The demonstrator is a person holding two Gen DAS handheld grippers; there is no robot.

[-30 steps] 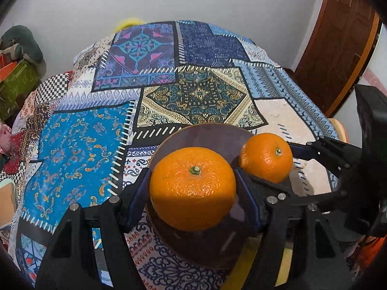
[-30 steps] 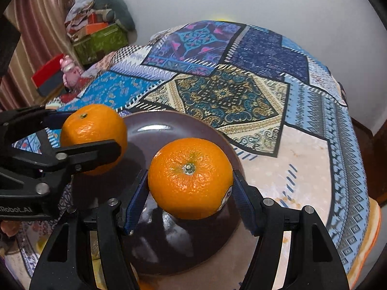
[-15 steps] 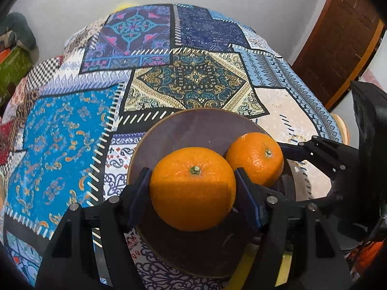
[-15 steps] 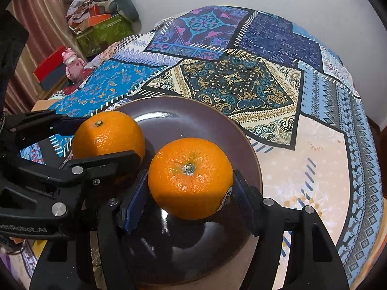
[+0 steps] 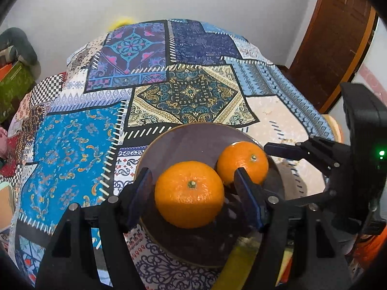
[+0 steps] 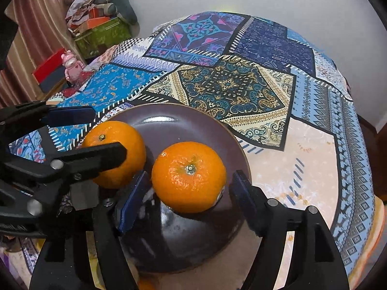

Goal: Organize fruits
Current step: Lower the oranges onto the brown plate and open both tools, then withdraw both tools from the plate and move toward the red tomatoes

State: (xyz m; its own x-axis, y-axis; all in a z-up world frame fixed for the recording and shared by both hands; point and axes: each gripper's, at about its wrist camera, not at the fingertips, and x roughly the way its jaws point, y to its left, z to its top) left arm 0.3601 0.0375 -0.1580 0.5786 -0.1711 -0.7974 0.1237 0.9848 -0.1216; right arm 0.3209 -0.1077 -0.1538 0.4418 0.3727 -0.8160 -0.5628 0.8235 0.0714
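Observation:
Two oranges rest side by side on a dark brown plate [image 5: 193, 133] [image 6: 169, 118] at the near side of the patchwork-covered table. My left gripper [image 5: 192, 183] straddles the left orange [image 5: 189, 194], open, with a narrow gap at each blue pad. My right gripper [image 6: 190, 181] straddles the right orange [image 6: 188, 176]; its jaws are opening and both pads stand just off the peel. In the right wrist view, the left gripper [image 6: 107, 133] reaches in from the left around its orange [image 6: 116, 154]. The left wrist view shows the right orange [image 5: 243, 163] behind my right finger.
The patchwork cloth [image 5: 188, 96] covers the table far beyond the plate. A wooden door [image 5: 331, 43] stands at the right. Boxes [image 6: 101, 33] and a pink toy [image 6: 70, 65] sit off the table's left side. A yellow strip [image 5: 244, 251] lies under the plate's near edge.
Both oranges have come down onto the plate. The pads of both grippers, which pressed on the oranges before, now stand slightly off them. The left view has drawn back a little.

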